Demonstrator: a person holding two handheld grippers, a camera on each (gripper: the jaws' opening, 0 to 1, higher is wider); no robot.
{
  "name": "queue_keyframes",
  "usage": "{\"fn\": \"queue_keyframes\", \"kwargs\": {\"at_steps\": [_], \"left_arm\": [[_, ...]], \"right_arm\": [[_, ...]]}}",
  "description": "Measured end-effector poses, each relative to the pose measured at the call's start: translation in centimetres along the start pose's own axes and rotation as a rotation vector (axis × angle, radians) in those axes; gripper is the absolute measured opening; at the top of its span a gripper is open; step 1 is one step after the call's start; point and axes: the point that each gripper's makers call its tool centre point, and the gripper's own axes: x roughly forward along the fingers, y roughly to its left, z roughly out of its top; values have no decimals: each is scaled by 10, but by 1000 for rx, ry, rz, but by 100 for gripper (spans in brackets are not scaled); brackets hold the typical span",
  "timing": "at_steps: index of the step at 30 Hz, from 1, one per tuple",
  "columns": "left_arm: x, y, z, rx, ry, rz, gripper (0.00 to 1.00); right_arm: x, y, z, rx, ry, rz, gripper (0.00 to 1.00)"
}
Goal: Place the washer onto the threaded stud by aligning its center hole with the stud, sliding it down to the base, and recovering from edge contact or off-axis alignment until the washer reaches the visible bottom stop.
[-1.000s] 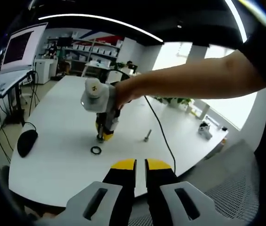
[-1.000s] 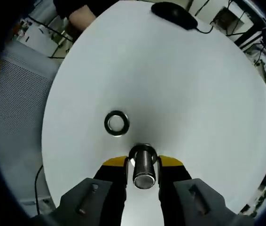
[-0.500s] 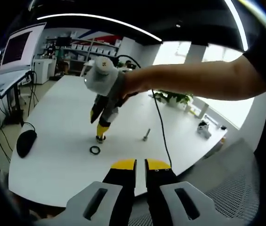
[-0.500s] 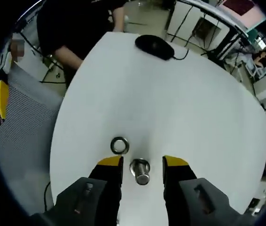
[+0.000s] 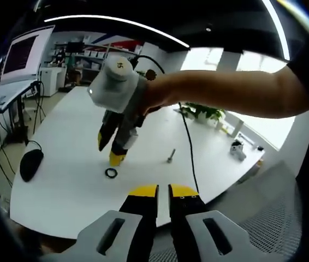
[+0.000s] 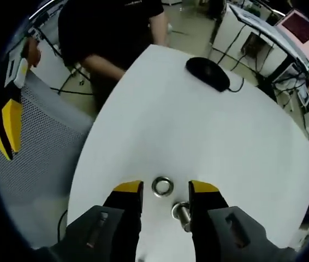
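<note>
A metal washer lies flat on the white table, between the yellow tips of my right gripper, which stands open just above it. The short threaded stud stands free on the table between the same jaws, a little nearer the camera and right of the washer. In the left gripper view a hand holds that right gripper pointing down, with the washer just in front of its tips. My left gripper hangs shut over the near table edge, with nothing in it.
A second bolt stands on the table right of the washer. A black mouse with its cable lies at the far side. A mesh chair and a person in black stand beside the table edge.
My right gripper has opened, let go of the stud and pulled back and up; its tips now frame the washer. The left gripper has stayed still.
</note>
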Motion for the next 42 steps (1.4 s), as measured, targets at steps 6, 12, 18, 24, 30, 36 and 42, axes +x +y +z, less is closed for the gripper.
{"fn": "queue_keyframes", "kwargs": {"at_steps": [6,12,18,24,30,36,42], "left_arm": [[0,0,1,-4,-4,1,5],[0,1,1,-4,-4,5,5],[0,1,1,-5,-5,7,5],[0,1,1,-7,-8,10,5],[0,1,1,-6,-7,11,5],[0,1,1,-4,-8,9,4],[0,1,2,-2,-11,6,4]], "right_arm": [[20,9,-11,-8,48,32,35],[30,8,-22,11,77,36,34],[37,6,-27,20,85,30,34],[44,2,-29,32,84,24,32],[45,2,-30,14,84,19,29],[44,2,-30,22,65,15,29],[45,2,-29,24,65,11,29]]}}
